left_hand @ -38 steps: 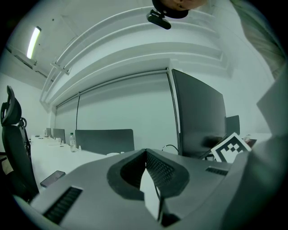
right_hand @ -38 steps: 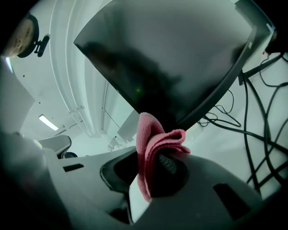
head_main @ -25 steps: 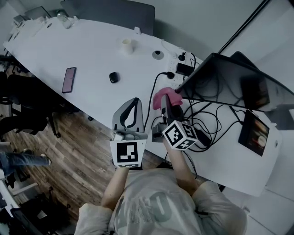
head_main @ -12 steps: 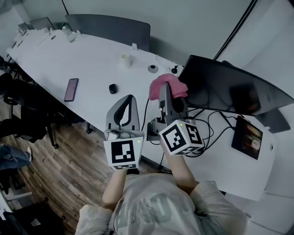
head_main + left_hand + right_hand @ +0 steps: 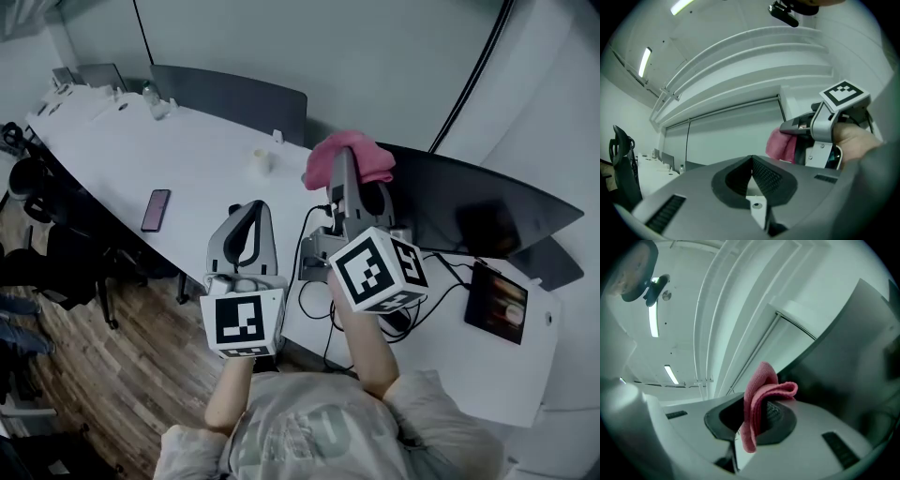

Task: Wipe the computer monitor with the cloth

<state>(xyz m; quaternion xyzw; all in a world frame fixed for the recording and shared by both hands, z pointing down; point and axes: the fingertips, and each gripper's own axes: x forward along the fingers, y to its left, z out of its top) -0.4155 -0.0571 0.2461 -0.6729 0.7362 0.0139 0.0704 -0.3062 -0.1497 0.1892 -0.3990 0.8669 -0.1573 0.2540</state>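
Note:
A pink cloth [image 5: 352,155] is pinched in my right gripper [image 5: 343,173], which is raised in front of the upper left corner of the dark computer monitor [image 5: 469,202]. In the right gripper view the cloth [image 5: 761,394] folds over the shut jaws [image 5: 759,416], with the monitor's dark screen [image 5: 853,362] close on the right. My left gripper [image 5: 251,211] hangs to the left of it above the table edge, jaws shut with nothing between them [image 5: 752,161]. From the left gripper view I see the cloth [image 5: 782,144] in the other gripper.
The long white table [image 5: 112,159] carries a phone [image 5: 156,209], a small cup [image 5: 262,160], a tablet [image 5: 497,305] at right and tangled black cables [image 5: 319,291] under the grippers. A grey chair back [image 5: 234,98] stands behind the table.
My right gripper has lifted the cloth from beside the monitor's lower left corner up to its top left corner. The left gripper rose a little with it.

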